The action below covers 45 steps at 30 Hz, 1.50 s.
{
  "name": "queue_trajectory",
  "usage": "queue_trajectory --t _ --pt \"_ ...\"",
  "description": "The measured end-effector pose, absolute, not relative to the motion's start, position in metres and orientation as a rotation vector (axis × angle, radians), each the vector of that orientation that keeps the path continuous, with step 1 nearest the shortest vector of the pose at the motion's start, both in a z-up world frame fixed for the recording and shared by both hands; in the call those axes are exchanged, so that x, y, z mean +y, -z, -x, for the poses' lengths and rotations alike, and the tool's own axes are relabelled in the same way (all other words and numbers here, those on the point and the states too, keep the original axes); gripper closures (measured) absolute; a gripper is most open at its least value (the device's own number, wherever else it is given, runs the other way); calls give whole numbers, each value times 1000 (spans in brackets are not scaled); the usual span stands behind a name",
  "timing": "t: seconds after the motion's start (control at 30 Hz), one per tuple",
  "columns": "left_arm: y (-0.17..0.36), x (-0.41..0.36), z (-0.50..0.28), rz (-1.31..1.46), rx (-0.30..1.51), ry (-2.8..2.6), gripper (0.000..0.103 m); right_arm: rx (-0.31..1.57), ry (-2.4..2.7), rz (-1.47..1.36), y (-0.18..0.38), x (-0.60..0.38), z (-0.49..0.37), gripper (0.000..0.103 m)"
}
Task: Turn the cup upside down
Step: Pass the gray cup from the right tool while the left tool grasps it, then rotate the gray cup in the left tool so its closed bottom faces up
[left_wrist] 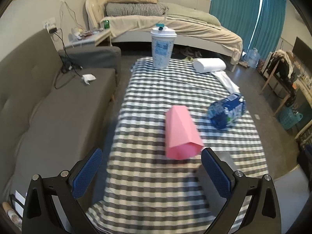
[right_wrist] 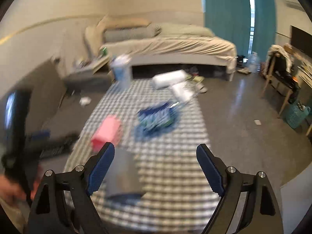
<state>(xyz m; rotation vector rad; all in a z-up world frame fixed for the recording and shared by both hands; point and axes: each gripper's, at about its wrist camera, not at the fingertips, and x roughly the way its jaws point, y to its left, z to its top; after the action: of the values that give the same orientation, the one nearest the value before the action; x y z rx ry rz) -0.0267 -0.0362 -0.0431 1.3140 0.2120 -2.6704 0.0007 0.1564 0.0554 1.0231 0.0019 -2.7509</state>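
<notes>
- Pink plastic cup (left_wrist: pixel 180 134): standing on the checked tablecloth (left_wrist: pixel 156 185) with its wider end down, as far as I can judge; it leans away from the lens, which may be fisheye warp. I cannot tell where its mouth is.
- Left gripper (left_wrist: pixel 151 172): released, jaws spread wide, nothing between them. The cup sits just ahead of the gap, nearer the right finger, not touching either.
- Right gripper (right_wrist: pixel 156 168): also spread and empty, hovering over the near end of the table. This view is smeared, so I read fine detail from the left view only; the cup (right_wrist: pixel 107 133) shows here as a pink blur just beyond the left finger.
- Blue water bottle (left_wrist: pixel 227 112): lying on its side, near the cup's right, apart from it.
- Lidded paper drink cup (left_wrist: pixel 162 47): upright at the far end of the table, well apart.
- White roll (left_wrist: pixel 209 64): far right corner of the cloth.
- Step in hand, by my judgement: approach, before any grasp; the flip is not yet begun.
- Next move calls for: centring the cup between my left jaws, closing on its faceted sides, lifting it off the cloth, then rolling the wrist half a turn without brushing the bottle.
</notes>
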Motion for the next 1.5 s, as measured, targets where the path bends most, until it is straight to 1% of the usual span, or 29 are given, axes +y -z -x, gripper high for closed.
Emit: queue_trajectory --t 0.1,0.23,0.4,0.6,0.63,0.7,0.77,0.9,1.0,1.03,1.07,1.1,1.2,1.33,1.43,1.5 --pt "43 -18 31 -1366 212 2688 0 15 2783 -1036 -57 168 17 17" --pt "51 17 39 -1456 144 2729 0 77 2781 -1088 -49 174 35 17" --pt "70 51 53 -1576 78 2713 0 125 2771 -1091 -45 179 33 17" --pt "91 70 59 -1665 0 2694 0 165 2756 -1104 -38 184 34 17" --pt "94 68 61 -1685 9 2679 1 159 2755 -1111 -37 185 34 17" --pt "101 64 65 -1747 78 2652 5 145 2750 -1118 -36 185 34 17" --pt "105 61 67 -1786 148 2636 5 129 2746 -1116 -36 188 35 17" --pt "109 60 68 -1842 197 2609 5 110 2730 -1127 -35 189 34 17" --pt "119 60 70 -1954 274 2558 6 113 2721 -1143 -33 189 35 17" --pt "122 59 71 -1991 320 2544 8 115 2722 -1145 -32 189 35 17" --pt "124 58 71 -2019 365 2544 17 114 2722 -1147 -32 189 34 17" --pt "124 59 71 -2047 415 2549 24 110 2720 -1147 -33 190 34 17" --pt "118 62 69 -2006 334 2569 25 99 2715 -1141 -34 191 32 17" --pt "108 61 66 -1928 286 2641 25 89 2709 -1146 -34 191 30 17" --pt "98 63 67 -1781 166 2721 25 86 2708 -1155 -34 191 29 17" --pt "94 64 71 -1701 128 2772 25 78 2707 -1163 -34 190 29 17"
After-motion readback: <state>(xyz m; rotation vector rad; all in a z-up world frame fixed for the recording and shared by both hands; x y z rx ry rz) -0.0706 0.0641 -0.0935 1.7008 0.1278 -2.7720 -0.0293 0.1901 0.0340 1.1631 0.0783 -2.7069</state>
